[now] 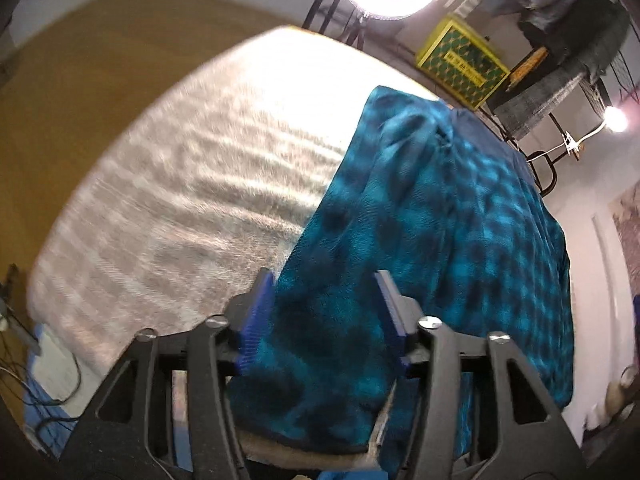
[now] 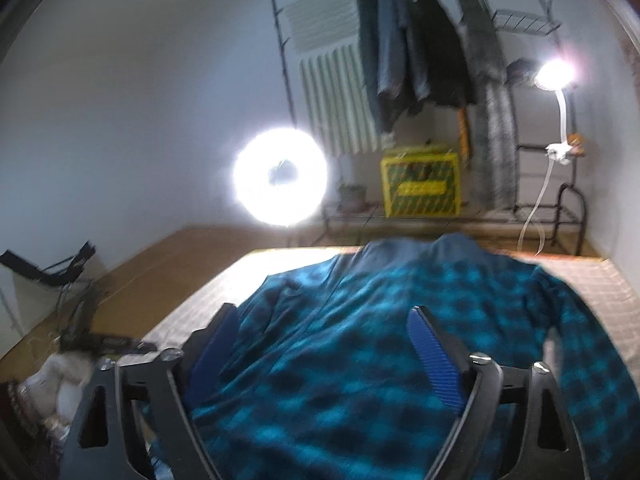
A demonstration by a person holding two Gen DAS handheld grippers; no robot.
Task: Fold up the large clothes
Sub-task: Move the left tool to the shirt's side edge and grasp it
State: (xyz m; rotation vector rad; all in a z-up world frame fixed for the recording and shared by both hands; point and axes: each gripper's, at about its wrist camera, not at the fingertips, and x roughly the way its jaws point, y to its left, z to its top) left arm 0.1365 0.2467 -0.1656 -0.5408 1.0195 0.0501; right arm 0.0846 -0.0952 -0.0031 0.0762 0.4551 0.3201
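- A large fleece garment in a teal-and-black check pattern (image 1: 432, 216), soft and fuzzy in surface, lies spread over a bed covered by a pale beige checked blanket (image 1: 180, 184).
- In the left wrist view the garment occupies the right part of the bed, its long straight left edge running diagonally from the near end towards the far end, with bare blanket to its left.
- Its far end carries a plain dark blue collar or hood section (image 2: 400, 252), rumpled and slightly raised.
- In the right wrist view a sleeve (image 2: 588, 344) extends along the garment's right side, curving down towards the near edge.
- The near hem drapes over the bed's edge.
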